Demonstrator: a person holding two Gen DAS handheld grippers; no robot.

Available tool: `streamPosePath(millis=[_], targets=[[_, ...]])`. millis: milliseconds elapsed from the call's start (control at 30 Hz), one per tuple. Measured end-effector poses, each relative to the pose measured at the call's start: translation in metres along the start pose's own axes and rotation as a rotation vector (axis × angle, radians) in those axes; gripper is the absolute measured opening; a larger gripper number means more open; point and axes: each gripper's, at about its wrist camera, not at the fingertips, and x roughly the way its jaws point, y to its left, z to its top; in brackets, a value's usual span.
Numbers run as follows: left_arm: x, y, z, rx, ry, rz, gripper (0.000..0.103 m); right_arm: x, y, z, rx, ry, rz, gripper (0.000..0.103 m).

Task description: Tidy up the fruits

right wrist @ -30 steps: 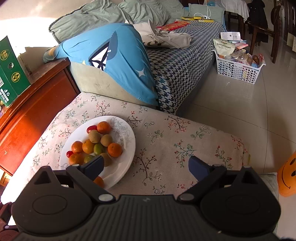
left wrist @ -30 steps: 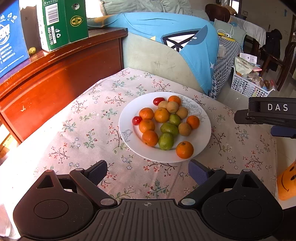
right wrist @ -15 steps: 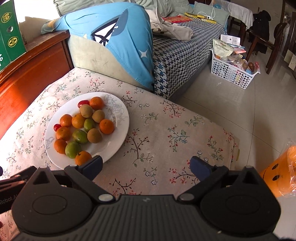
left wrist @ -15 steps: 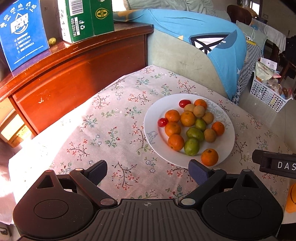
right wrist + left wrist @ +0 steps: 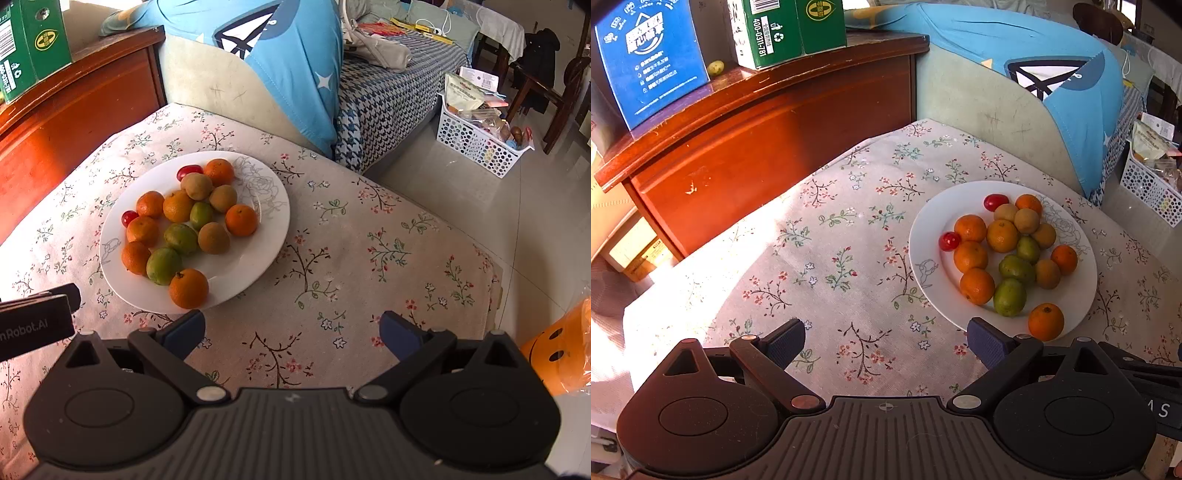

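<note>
While both of our grippers hover over the flowered cloth on the bench [image 5: 827, 236], every fruit we can see lies on the white plate [image 5: 255, 258], mixed rather than grouped by kind. The left gripper [image 5: 886, 341] has its fingers spread wide with nothing between them, near the plate's near-left rim. The right gripper [image 5: 291, 328] is just as wide open and empty, near the plate's near-right rim.

The oranges [image 5: 188, 288] are small, round and firm, so we judge they will roll if nudged; we would close on one across its widest part. The green fruits [image 5: 163, 265] and brown fruits [image 5: 213, 238] look similarly light and hard. The red tomatoes [image 5: 949, 240] at the far-left side are tiny, smooth and likely soft, so they call for a gentle pinch. Since the pile is tight in the middle, the lone orange at the near rim looks easiest to reach. The plate is glossy and probably breakable, so we keep the fingers off it.
</note>
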Motion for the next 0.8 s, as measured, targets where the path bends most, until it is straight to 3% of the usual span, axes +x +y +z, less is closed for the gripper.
streamPosePath(millis=[800], targets=[[0.011, -0.004, 0.000, 0.026, 0.013, 0.021, 0.096, 0.012, 0.007, 0.003, 0.017, 0.021, -0.014, 0.100]])
